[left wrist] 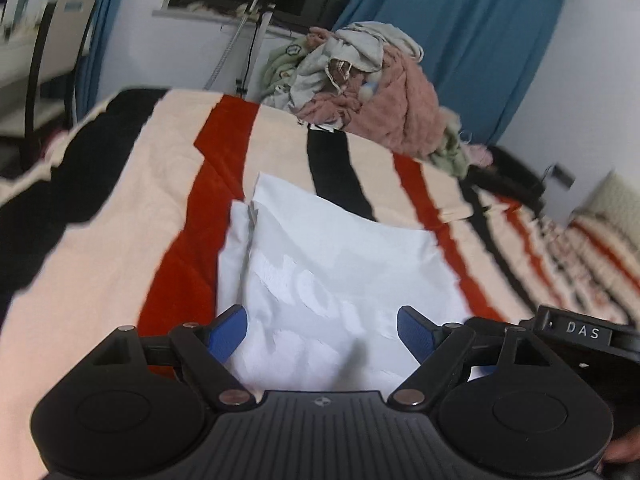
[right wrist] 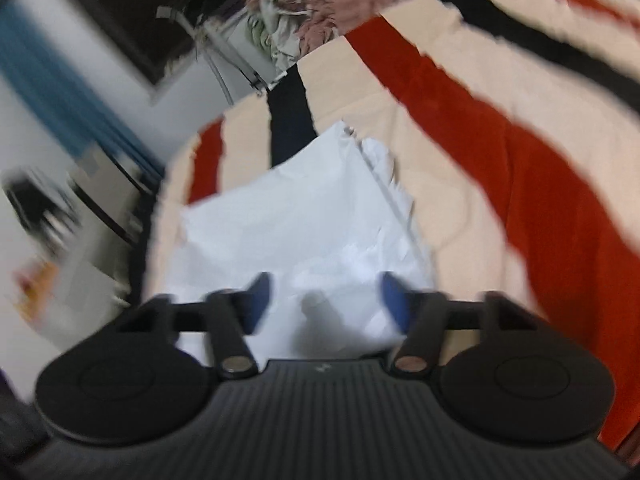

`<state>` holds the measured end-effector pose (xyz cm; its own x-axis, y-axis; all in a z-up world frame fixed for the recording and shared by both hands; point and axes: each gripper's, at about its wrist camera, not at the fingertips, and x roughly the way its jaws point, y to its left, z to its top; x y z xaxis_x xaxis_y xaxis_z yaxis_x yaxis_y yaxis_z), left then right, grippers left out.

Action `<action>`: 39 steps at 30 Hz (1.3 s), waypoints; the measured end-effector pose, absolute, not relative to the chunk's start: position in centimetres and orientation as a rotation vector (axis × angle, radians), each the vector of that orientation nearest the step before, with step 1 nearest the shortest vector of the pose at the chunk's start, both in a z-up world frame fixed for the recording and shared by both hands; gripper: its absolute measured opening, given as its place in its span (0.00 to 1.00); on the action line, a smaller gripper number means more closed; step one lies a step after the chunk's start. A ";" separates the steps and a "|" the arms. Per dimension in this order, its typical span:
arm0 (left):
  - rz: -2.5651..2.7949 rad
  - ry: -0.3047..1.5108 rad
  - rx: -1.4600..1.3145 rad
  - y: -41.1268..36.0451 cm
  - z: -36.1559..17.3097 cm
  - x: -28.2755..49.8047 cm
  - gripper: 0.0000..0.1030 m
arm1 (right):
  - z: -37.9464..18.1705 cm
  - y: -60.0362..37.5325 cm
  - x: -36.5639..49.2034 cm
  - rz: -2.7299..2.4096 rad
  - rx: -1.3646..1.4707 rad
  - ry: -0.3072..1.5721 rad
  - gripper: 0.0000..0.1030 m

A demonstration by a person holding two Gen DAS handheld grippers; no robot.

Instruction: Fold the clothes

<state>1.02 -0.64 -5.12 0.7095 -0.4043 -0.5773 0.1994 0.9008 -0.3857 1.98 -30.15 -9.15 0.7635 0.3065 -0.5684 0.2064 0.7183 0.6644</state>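
Observation:
A white garment (left wrist: 340,264) lies folded into a rough rectangle on the striped bed cover (left wrist: 120,208). Faint white lettering shows on it. My left gripper (left wrist: 322,334) is open just above its near edge, blue pads wide apart, holding nothing. In the right wrist view the same white garment (right wrist: 304,216) lies ahead, with a seam along its right side. My right gripper (right wrist: 326,300) is open over its near part and empty. The right wrist view is blurred by motion. The right gripper's body (left wrist: 580,332) shows at the right edge of the left wrist view.
A heap of unfolded clothes (left wrist: 360,84), pink, grey and pale green, sits at the far end of the bed, also seen in the right wrist view (right wrist: 312,4). Blue curtains (left wrist: 460,32) and a window are behind. A white cabinet (right wrist: 72,240) stands beside the bed.

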 end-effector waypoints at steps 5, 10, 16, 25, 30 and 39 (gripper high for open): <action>-0.428 0.836 -0.570 0.8 -6.6 0.6 0.85 | -11.4 -30.8 0.3 0.117 1.064 0.755 0.77; -0.416 0.984 -0.801 1.8 -10.7 2.9 0.85 | -16.2 -31.5 0.7 0.100 1.387 0.825 0.76; -0.316 0.994 -1.134 4.7 -15.1 5.8 0.80 | -17.7 -32.6 1.7 -0.016 1.452 0.754 0.63; -0.302 0.968 -1.129 5.3 -14.8 6.0 0.44 | -16.5 -32.1 1.5 -0.011 1.366 0.696 0.19; -0.364 0.962 -1.101 4.8 -10.9 5.1 0.29 | -13.9 -31.9 -0.2 0.012 1.284 0.646 0.17; -0.469 0.966 -1.028 2.8 -3.2 3.7 0.26 | -6.7 -34.4 -5.2 0.015 1.317 0.546 0.17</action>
